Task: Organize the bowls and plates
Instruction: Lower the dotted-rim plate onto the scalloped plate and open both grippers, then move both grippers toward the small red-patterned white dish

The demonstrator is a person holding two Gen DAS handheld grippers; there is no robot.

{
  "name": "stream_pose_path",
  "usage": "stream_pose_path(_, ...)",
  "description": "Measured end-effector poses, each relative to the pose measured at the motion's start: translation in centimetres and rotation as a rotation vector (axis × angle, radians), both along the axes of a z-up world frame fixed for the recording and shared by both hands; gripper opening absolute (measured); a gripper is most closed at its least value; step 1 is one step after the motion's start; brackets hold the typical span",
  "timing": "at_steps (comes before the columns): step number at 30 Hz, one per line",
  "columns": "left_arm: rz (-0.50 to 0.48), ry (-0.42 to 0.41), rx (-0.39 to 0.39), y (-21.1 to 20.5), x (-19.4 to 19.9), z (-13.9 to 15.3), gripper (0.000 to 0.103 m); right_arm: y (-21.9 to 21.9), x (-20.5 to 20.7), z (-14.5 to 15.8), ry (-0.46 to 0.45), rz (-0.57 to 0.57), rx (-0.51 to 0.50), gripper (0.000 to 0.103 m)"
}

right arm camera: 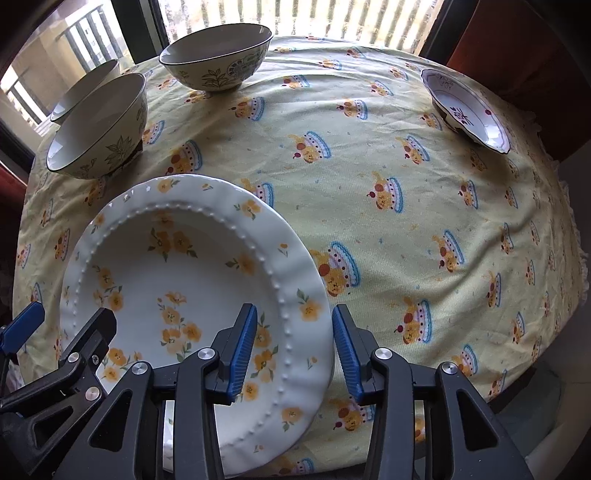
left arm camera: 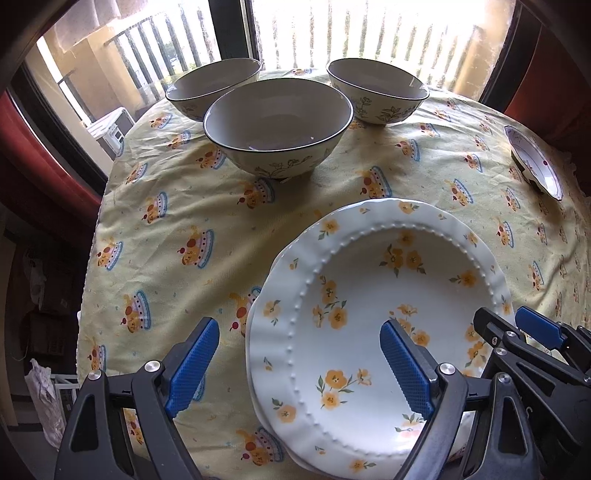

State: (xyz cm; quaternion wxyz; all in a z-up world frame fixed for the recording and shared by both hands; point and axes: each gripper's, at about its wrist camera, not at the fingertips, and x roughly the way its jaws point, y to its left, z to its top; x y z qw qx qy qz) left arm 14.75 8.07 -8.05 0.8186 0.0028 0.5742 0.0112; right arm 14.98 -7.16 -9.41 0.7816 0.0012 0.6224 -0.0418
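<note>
A white plate with yellow flowers lies near the table's front edge, on top of a second plate whose rim shows beneath it. My left gripper stands wide open, astride the plate's left rim, and its pads do not touch it. My right gripper is open around the right rim, one pad over the plate and one outside it. Three cream bowls with leaf patterns stand at the back: the nearest bowl, the left bowl and the right bowl.
A small white dish with a purple pattern sits near the table's far right edge. The yellow tablecloth with cupcake prints covers the round table. Beyond the bowls a window looks onto a railing, with red curtains at both sides.
</note>
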Motion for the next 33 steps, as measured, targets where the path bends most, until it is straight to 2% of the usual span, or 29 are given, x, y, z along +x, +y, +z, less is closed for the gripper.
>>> stream_pose_path(2,-0.006,-0.004,-0.011,0.3,0.1,0.4,0.09,0.0,-0.4,0.7,-0.016,-0.011,0.007,0.052)
stream_pose_path(6,-0.019,-0.025,-0.017,0.3,0.2,1.6,0.09,-0.3,-0.9,2.5,-0.058,-0.036,0.016,0.062)
stream_pose_path(12,-0.033,-0.083,-0.003,-0.8,0.0,3.3,0.092,-1.5,-1.0,4.6,-0.116,-0.06,0.036,0.067)
stream_pose_path(23,0.01,-0.115,0.004,-5.8,0.8,4.4,0.094,-6.5,0.2,5.8,-0.173,-0.034,0.074,0.067)
stream_pose_path(33,0.048,-0.118,-0.004,-12.2,2.0,5.3,0.094,-13.3,2.0,6.6,-0.176,0.001,0.088,0.067)
